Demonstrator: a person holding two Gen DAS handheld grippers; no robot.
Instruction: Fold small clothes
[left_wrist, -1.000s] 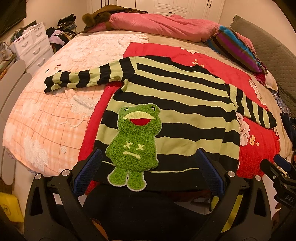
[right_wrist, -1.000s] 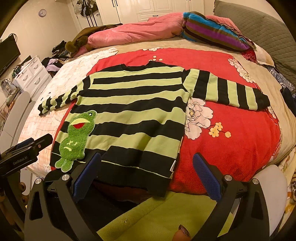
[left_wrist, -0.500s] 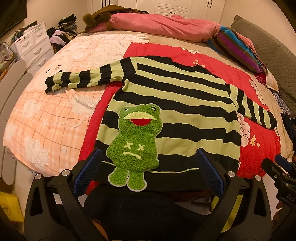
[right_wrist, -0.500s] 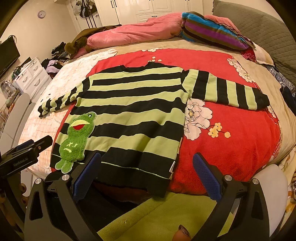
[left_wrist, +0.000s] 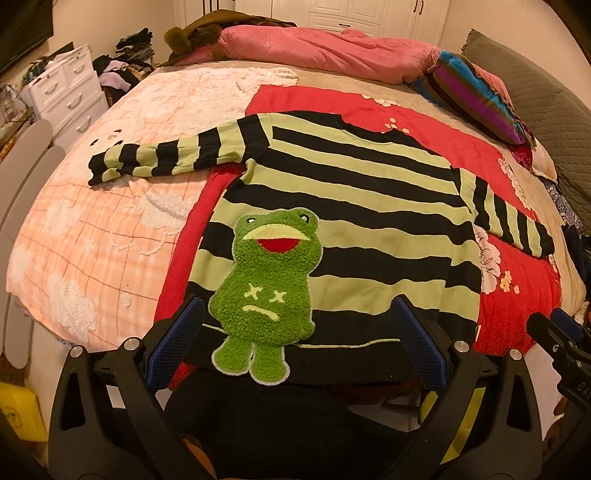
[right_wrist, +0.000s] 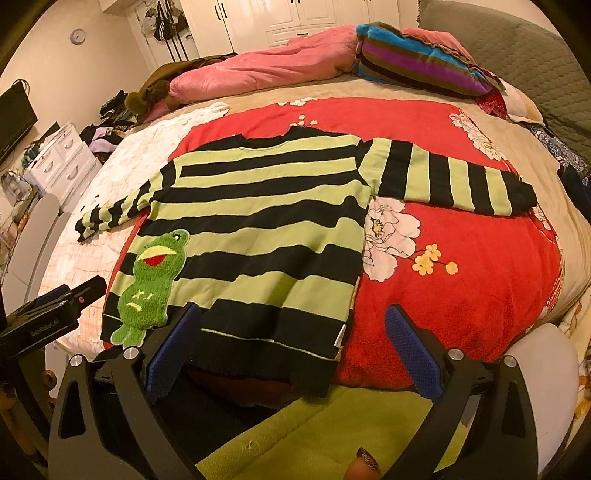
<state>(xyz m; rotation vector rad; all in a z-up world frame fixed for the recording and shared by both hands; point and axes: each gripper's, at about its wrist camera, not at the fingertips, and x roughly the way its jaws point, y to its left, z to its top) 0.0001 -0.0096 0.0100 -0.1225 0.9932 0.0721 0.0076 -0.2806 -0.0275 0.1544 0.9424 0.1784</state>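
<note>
Green-black striped sweater (left_wrist: 354, 206) w/ frog patch (left_wrist: 266, 291)

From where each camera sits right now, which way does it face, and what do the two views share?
Left wrist: sits behind the open left gripper at the foot of the bed, facing the headboard over the frog patch on the striped sweater; the right gripper's tip shows at the right edge.
Right wrist: sits further right behind the open right gripper, facing the sweater's right hem and the red blanket; a fingernail shows at the bottom.
Shared: sweater, frog patch, red blanket, pink duvet.
</note>
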